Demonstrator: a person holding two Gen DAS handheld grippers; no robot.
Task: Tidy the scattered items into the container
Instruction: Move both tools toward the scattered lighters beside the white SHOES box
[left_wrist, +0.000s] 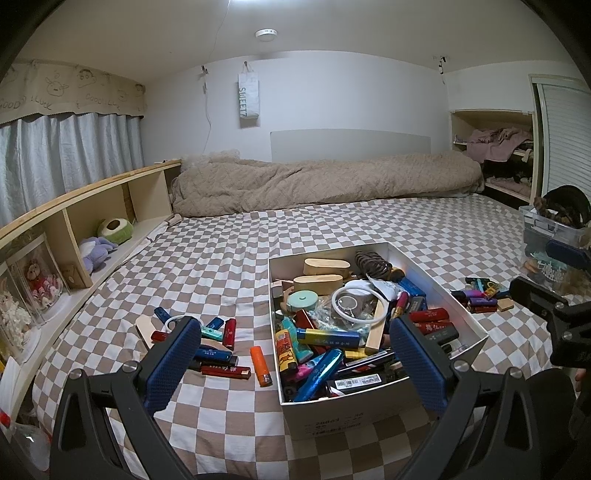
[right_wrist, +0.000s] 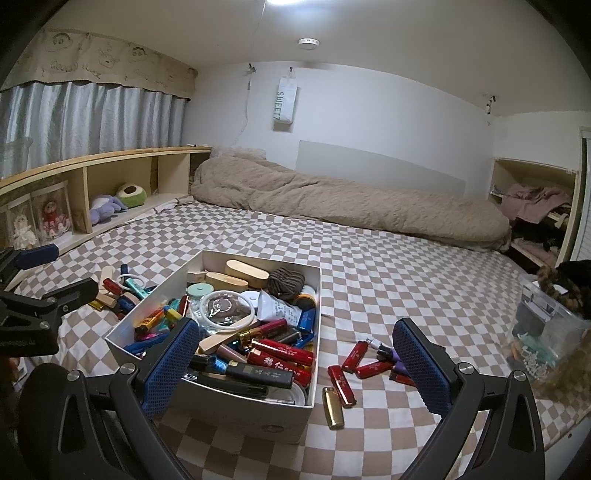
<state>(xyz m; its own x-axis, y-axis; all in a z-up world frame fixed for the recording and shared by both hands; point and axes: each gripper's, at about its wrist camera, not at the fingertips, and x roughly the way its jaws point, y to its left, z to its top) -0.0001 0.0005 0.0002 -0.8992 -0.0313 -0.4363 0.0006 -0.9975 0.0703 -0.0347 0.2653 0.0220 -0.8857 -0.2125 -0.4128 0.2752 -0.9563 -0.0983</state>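
Observation:
A white cardboard box (left_wrist: 373, 408) (right_wrist: 312, 295) sits on the checkered bed, heaped with lighters, wooden cases and a white ring. Several lighters lie scattered left of it, among them an orange lighter (left_wrist: 261, 366) and dark red ones (left_wrist: 225, 370). More red lighters (right_wrist: 371, 367) and a gold lighter (right_wrist: 332, 407) lie right of the box. My left gripper (left_wrist: 293, 350) hovers open over the box's near left part, nothing between its blue pads (left_wrist: 171, 363). My right gripper (right_wrist: 295, 350) is open above the box's near right corner, also empty. Each gripper shows at the edge of the other's view.
A rolled beige blanket (left_wrist: 325, 181) lies across the far end of the bed. A wooden shelf (left_wrist: 74, 218) with plush toys runs along the left. A clear plastic bin (right_wrist: 546, 325) of hair accessories stands at the bed's right edge. Open checkered sheet (right_wrist: 406, 266) stretches beyond the box.

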